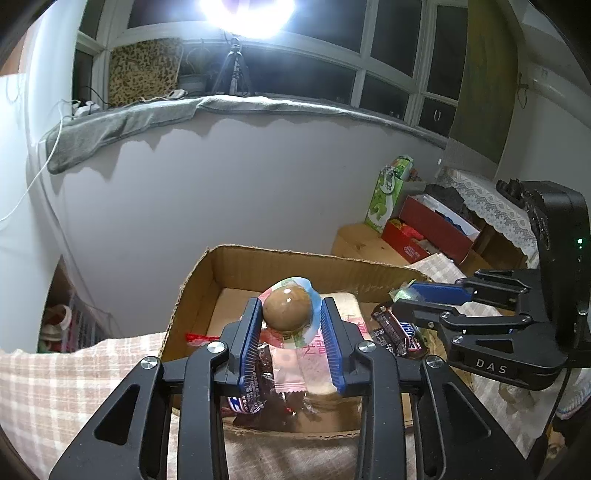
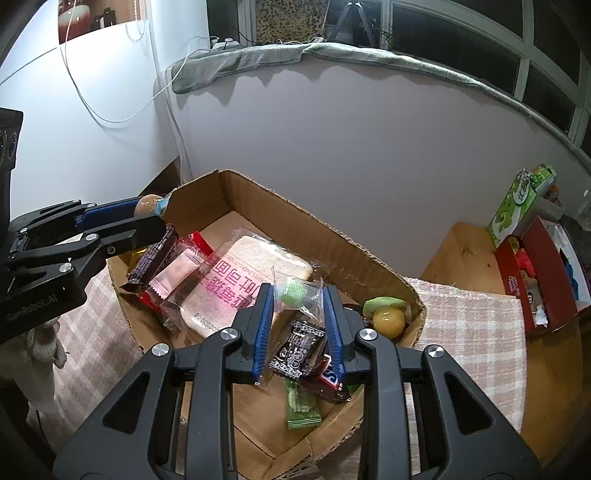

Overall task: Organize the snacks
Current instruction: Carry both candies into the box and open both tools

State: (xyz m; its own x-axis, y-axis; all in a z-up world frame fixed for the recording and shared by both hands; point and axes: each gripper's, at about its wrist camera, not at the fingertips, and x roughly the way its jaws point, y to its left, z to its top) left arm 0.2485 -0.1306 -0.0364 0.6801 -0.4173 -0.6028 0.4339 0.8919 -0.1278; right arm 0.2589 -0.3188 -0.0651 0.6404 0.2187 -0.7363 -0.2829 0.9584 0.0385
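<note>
Left tool (image 1: 289, 314) is clamping a packaged brown egg (image 1: 286, 309) at centre frame, above the cardboard box (image 1: 258, 264). Right tool (image 2: 300, 306) is gripping a green candy packet (image 2: 297, 293).

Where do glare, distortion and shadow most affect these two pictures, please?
Left wrist view: the lamp blows out white at top centre; fisheye bends the window frame. Right wrist view: no glare; the grey blanket casts jagged shadows down the curved-looking wall.

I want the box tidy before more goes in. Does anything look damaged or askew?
The cardboard box has ragged, torn rims. Inside, the snacks lie jumbled: the bread pack slants across other wrappers. The left gripper holds a packed egg; the right gripper pinches a clear wrapper.
</note>
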